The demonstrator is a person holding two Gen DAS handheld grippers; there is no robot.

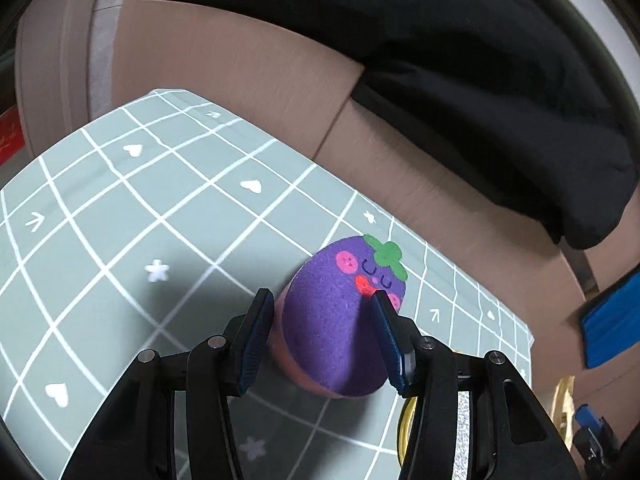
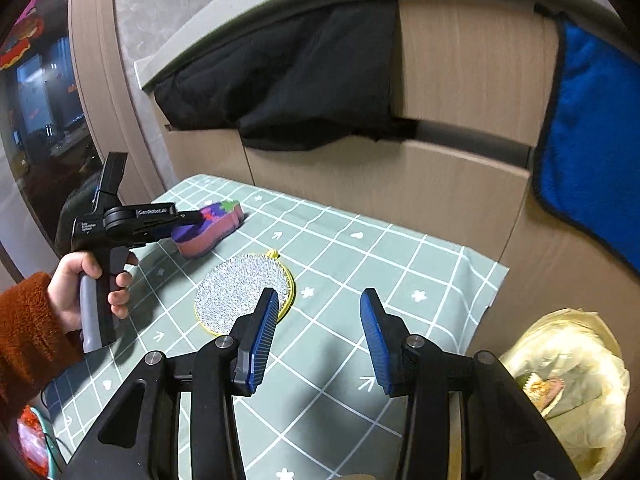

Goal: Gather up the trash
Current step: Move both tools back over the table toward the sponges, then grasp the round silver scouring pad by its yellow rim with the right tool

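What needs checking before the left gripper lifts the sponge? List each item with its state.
1. Sponge sits between the left gripper's fingers: ok.
2. Pads pressing firmly on the sponge: cannot tell.
3. Right gripper open, nothing between its fingers: ok.
4. Scrubber lies flat on the tablecloth, apart from the sponge: ok.
5. Bag in view beside the table: ok.
6. Bag mouth open enough for a drop: cannot tell.
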